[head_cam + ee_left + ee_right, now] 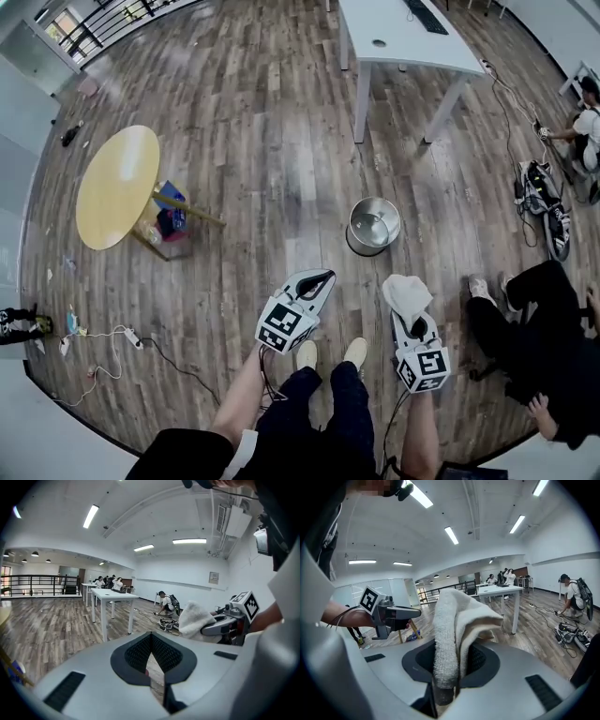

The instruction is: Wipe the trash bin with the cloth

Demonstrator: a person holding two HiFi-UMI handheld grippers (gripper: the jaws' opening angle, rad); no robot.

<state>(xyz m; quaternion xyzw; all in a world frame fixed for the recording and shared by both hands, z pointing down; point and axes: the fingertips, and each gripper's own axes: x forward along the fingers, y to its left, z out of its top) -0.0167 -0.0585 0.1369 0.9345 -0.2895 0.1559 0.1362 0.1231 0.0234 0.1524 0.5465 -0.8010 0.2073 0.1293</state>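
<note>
The trash bin (373,226) is a round shiny metal pail that stands upright on the wood floor, ahead of both grippers and apart from them. My right gripper (415,324) (449,670) is shut on a folded white cloth (405,292) (457,620), which sticks up out of the jaws. My left gripper (322,279) (151,638) is held level beside it; its jaws meet at the tips with nothing between them. The left gripper view catches the cloth (193,618) off to the right. The bin shows in neither gripper view.
A round yellow table (116,186) with blue things under it stands at the left. A white table (403,42) is far ahead. People sit or crouch at the right (534,323), with bags and cables (544,192) on the floor. My feet (330,353) are just below the grippers.
</note>
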